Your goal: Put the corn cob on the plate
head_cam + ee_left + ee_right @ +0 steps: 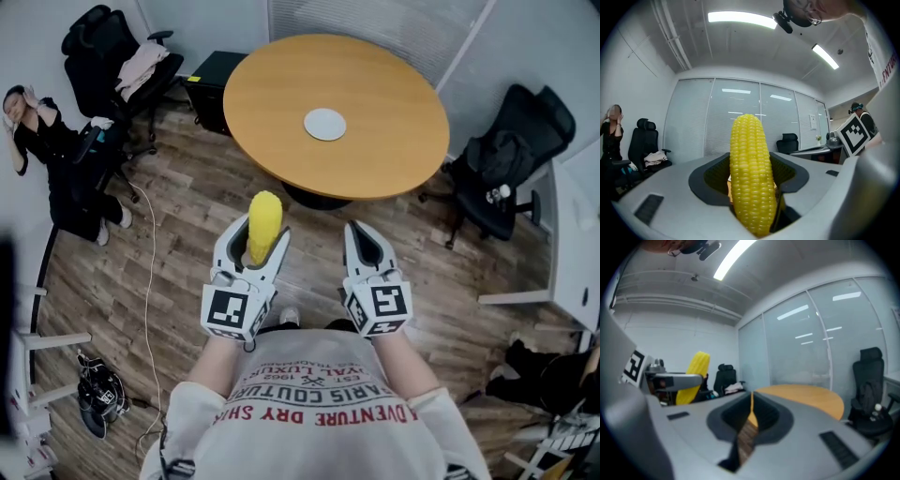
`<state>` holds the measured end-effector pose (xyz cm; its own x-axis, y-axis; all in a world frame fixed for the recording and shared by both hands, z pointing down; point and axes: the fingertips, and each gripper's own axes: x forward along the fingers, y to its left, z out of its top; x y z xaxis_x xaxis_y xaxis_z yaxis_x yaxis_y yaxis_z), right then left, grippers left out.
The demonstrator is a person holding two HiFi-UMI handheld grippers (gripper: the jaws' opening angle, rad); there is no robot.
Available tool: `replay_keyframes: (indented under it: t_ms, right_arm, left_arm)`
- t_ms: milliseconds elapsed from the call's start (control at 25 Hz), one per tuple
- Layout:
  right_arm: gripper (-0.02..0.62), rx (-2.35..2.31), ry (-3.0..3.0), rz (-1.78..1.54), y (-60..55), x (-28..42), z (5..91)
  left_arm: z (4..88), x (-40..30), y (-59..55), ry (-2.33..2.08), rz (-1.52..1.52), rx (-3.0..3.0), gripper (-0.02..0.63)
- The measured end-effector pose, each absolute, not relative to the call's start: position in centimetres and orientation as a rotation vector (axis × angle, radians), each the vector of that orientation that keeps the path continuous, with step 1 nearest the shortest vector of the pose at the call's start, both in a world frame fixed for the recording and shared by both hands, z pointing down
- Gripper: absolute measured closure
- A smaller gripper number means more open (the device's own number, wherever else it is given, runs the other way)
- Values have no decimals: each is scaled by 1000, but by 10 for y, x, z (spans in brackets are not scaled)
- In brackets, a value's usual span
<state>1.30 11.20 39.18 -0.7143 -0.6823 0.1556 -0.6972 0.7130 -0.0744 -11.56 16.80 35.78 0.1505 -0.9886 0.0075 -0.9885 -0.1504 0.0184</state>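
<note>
A yellow corn cob (262, 225) stands upright between the jaws of my left gripper (251, 244), which is shut on it above the wooden floor, short of the table. In the left gripper view the corn cob (751, 178) fills the middle and hides the gap. A small pale round plate (325, 124) lies near the middle of the round wooden table (375, 150), ahead of both grippers. My right gripper (366, 246) is beside the left one, shut with nothing in it. In the right gripper view the corn cob (693, 377) shows at left and the table (811, 397) lies ahead.
Black office chairs stand at the left (112, 56) and right (511, 155) of the table. A person (42, 150) is at the far left by the wall. A white desk edge (572, 234) is at right. Shoes (98, 398) and a cable lie on the floor at lower left.
</note>
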Motion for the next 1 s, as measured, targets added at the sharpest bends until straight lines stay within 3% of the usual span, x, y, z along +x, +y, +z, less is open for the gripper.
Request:
replay_keyframes:
  t_ms: [480, 1000]
  right_arm:
    - [563, 1091, -2775, 187, 22, -32, 407]
    - [563, 1051, -2799, 176, -171, -40, 411]
  left_arm:
    - [375, -167, 85, -2048, -7, 2311, 327]
    - [384, -172, -101, -2077, 60, 2274, 327]
